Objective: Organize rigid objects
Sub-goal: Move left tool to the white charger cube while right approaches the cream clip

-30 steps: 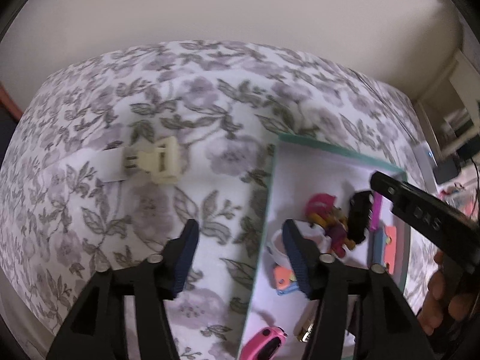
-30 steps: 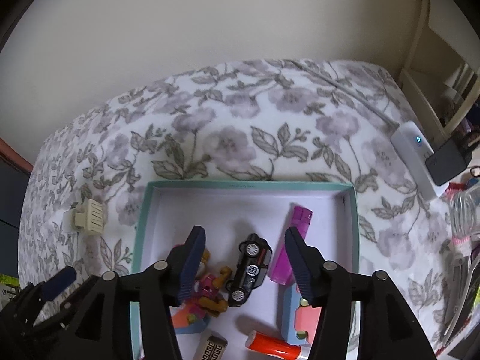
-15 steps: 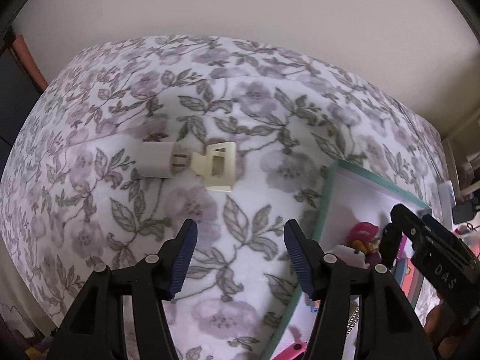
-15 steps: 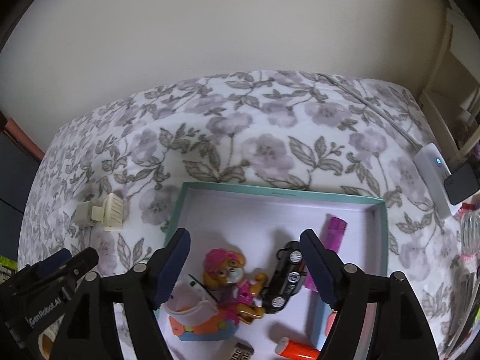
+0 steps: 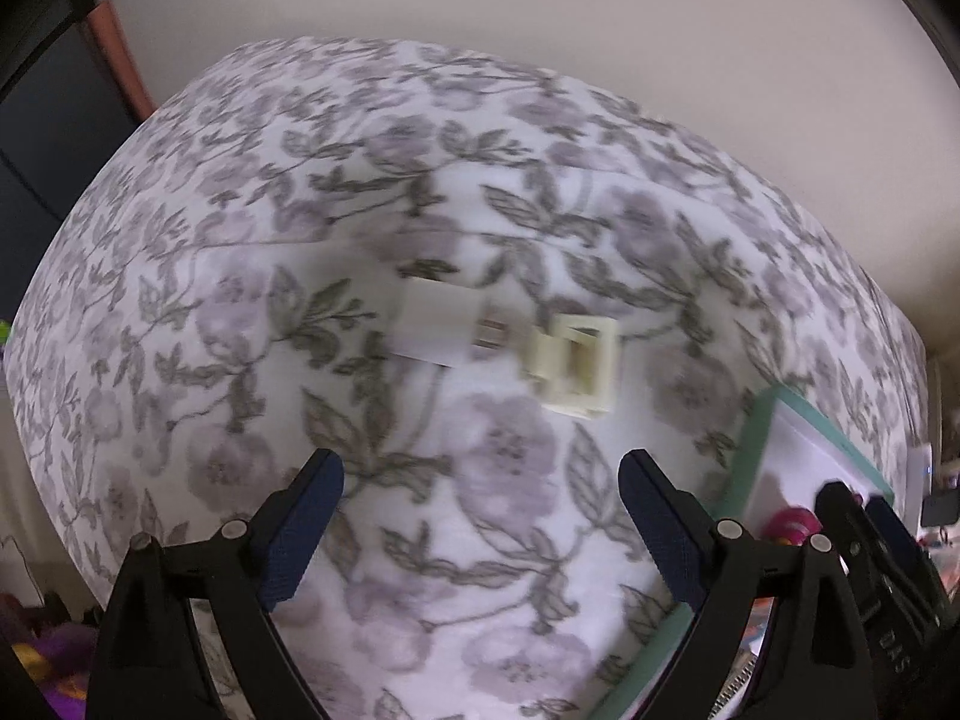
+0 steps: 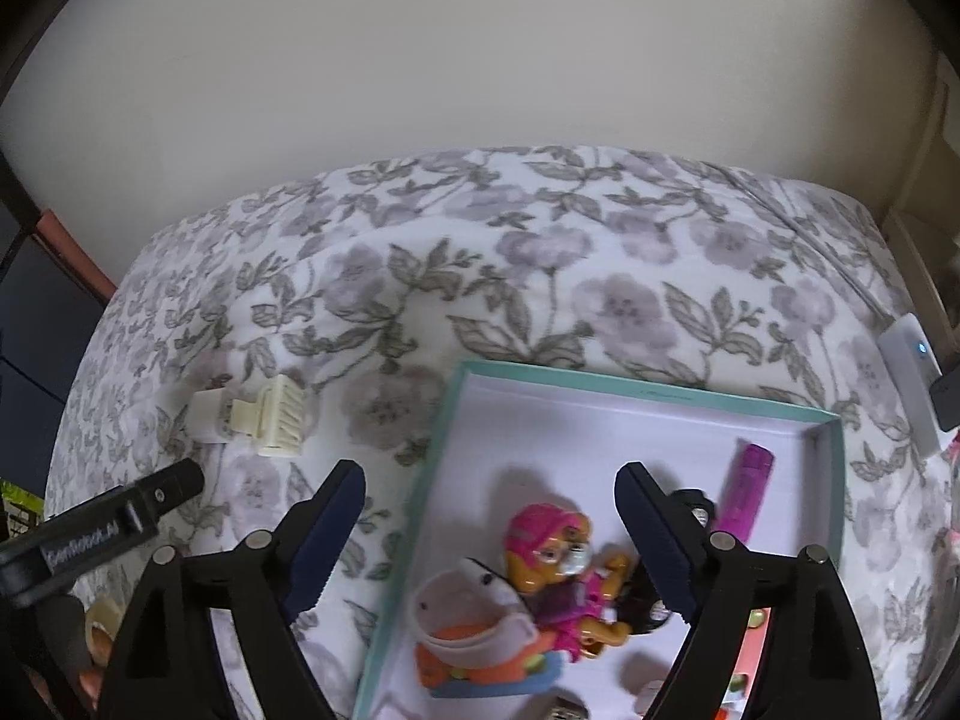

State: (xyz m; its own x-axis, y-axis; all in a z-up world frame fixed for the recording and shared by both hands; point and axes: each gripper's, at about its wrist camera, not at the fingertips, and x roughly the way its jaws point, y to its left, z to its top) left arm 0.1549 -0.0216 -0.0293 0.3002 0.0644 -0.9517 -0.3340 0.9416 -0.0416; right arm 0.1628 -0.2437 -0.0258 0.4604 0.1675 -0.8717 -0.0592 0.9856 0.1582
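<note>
Both wrist views steeply downward, overlapping

Counting, both views: showing one teal-rimmed box [image 6: 636,387] on the floral cover. Lying outside it: one cream hair clip [image 5: 575,365], one white plug adapter [image 5: 435,321]. Sitting inside: one pup figure [image 6: 555,546], one black toy car [image 6: 645,600], one magenta tube [image 6: 747,489]. Others cropped, uncounted.

**Floral bedspread, 4 things on it**

Covered in a white floral bedspread [image 6: 600,252] with grey leaves and mauve blooms. At left, a cream hair clip [image 6: 277,425] lying against a white charger plug [image 5: 437,324]. Right of these, well apart, a teal-rimmed box [image 6: 630,387], white inside, resting flat. At the far right edge, a white device [image 6: 912,381] with a blue light.
</note>
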